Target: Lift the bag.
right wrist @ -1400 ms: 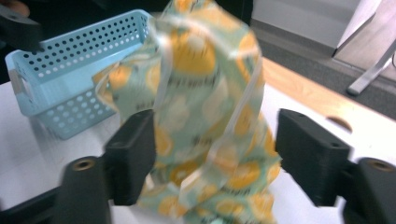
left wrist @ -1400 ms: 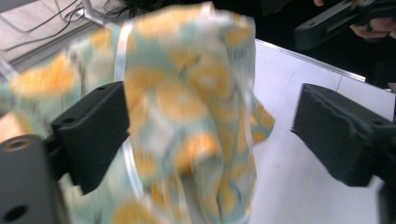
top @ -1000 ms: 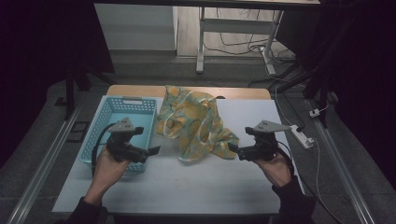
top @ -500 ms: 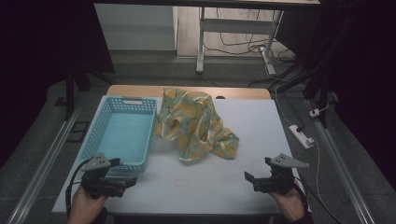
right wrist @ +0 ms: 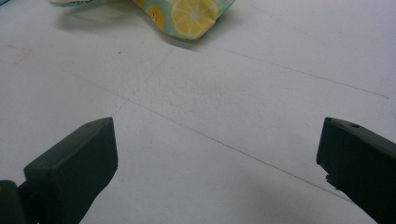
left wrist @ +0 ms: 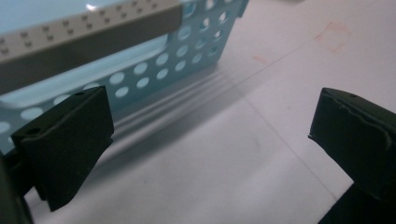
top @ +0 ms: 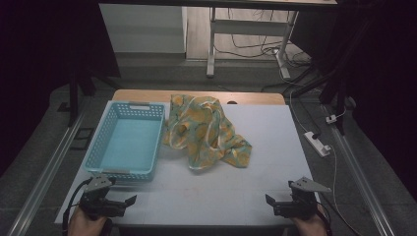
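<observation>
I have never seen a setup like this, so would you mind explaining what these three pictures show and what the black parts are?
There is no robot here: a person at a table holds a tool in each hand. In the high view, taken from above the person's side, the left hand-held gripper and the right hand-held gripper sit near the table's front edge.

The other two pictures come from small cameras riding on those tools, so the black blocks rising from the bottom are each tool's own jaws. Both pairs stand wide apart, with nothing held between them.

On the white table lie a light blue perforated basket, with nothing in it, and beside it a crumpled cloth printed with lemon slices. The left gripper view looks at the basket's wall, the right gripper view at the cloth's edge.
</observation>
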The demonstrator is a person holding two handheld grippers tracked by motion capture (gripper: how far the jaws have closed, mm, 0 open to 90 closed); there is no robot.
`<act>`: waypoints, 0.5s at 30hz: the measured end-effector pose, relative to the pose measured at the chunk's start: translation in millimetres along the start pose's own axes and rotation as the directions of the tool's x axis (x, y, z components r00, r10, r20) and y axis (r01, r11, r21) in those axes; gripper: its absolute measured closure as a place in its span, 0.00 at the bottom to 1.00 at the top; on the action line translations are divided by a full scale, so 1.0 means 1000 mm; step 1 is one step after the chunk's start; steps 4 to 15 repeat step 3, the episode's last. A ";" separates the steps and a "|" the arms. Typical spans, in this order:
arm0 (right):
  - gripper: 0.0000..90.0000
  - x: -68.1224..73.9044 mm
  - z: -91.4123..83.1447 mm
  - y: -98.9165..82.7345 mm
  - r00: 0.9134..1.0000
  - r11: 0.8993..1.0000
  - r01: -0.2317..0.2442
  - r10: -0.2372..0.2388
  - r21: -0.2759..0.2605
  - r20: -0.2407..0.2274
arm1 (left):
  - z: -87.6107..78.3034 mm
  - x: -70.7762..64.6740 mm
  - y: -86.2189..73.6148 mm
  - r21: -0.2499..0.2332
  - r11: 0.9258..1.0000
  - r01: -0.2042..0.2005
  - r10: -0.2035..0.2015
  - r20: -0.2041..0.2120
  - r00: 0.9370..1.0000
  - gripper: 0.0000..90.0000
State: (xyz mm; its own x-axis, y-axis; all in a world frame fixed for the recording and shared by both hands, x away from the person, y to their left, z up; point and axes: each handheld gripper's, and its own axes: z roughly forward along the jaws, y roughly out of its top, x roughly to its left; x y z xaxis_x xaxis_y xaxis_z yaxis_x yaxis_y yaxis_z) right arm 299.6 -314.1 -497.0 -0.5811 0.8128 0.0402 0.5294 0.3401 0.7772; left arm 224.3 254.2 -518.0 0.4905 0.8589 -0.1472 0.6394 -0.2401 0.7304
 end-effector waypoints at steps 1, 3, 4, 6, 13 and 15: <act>0.00 0.000 0.000 0.000 1.000 1.000 0.003 -0.003 0.005 -0.001 | 0.000 0.001 0.000 0.001 1.000 0.005 -0.005 0.004 1.000 0.00; 0.00 0.000 0.001 0.000 1.000 1.000 0.013 -0.013 0.013 0.000 | 0.000 0.002 0.000 -0.002 1.000 0.021 -0.021 0.007 1.000 0.00; 0.00 0.000 0.001 0.000 1.000 1.000 0.013 -0.013 0.013 0.000 | 0.000 0.002 0.000 -0.002 1.000 0.021 -0.021 0.007 1.000 0.00; 0.00 0.000 0.001 0.000 1.000 1.000 0.013 -0.013 0.013 0.000 | 0.000 0.002 0.000 -0.002 1.000 0.021 -0.021 0.007 1.000 0.00; 0.00 0.000 0.001 0.000 1.000 1.000 0.013 -0.013 0.013 0.000 | 0.000 0.002 0.000 -0.002 1.000 0.021 -0.021 0.007 1.000 0.00; 0.00 0.000 0.001 0.000 1.000 1.000 0.013 -0.013 0.013 0.000 | 0.000 0.002 0.000 -0.002 1.000 0.021 -0.021 0.007 1.000 0.00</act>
